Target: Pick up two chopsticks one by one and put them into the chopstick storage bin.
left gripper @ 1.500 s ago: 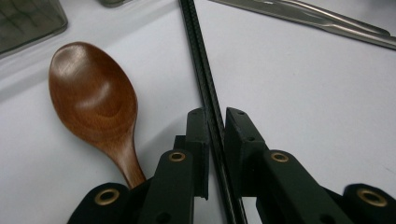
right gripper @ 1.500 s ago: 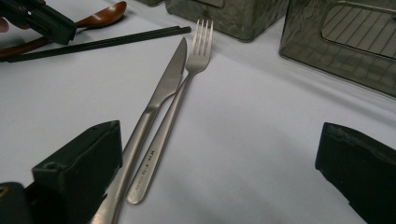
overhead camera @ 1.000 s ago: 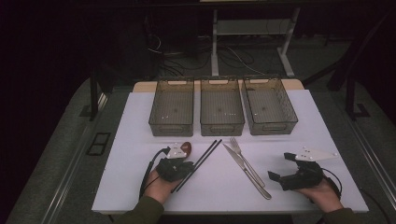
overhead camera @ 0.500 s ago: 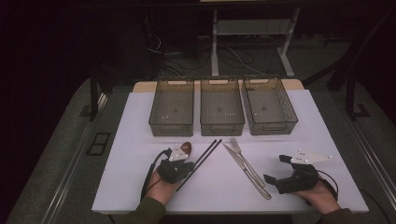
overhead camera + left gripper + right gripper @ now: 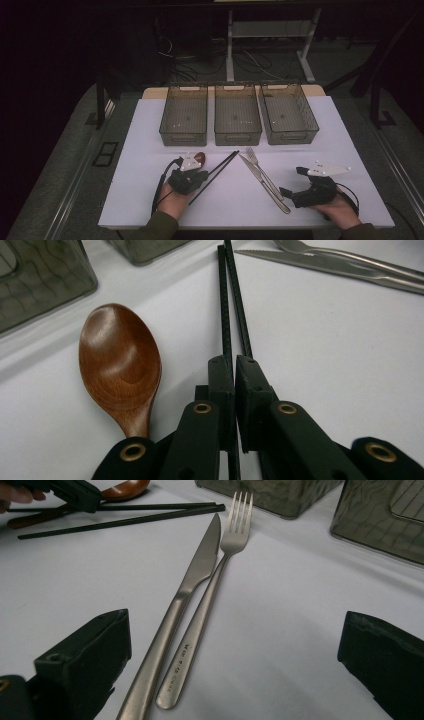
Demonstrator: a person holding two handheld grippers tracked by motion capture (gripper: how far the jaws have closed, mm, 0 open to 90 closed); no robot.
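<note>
Two black chopsticks (image 5: pixel 216 171) lie side by side on the white table, slanting up to the right. My left gripper (image 5: pixel 197 176) is shut on the chopsticks (image 5: pixel 232 305) near their lower end, its jaws (image 5: pixel 234 365) pressed together over them. A brown wooden spoon (image 5: pixel 120 365) lies just left of those jaws, bowl up; the spoon (image 5: pixel 199 157) peeks out beside the gripper. A steel knife (image 5: pixel 192 580) and fork (image 5: pixel 220 575) lie together mid-table. My right gripper (image 5: pixel 235 645) stands open and low, the two handles lying between its jaws. It (image 5: pixel 292 181) sits just right of the knife (image 5: pixel 260 180).
Three clear plastic bins (image 5: pixel 183 136) (image 5: pixel 237 135) (image 5: pixel 295 135) stand in a row across the back of the white table top. The table's near edge runs close under both hands. Dark floor, cables and a desk frame lie beyond.
The right gripper has edged slightly left towards the knife and fork. The left hand has stayed where it was on the chopsticks.
</note>
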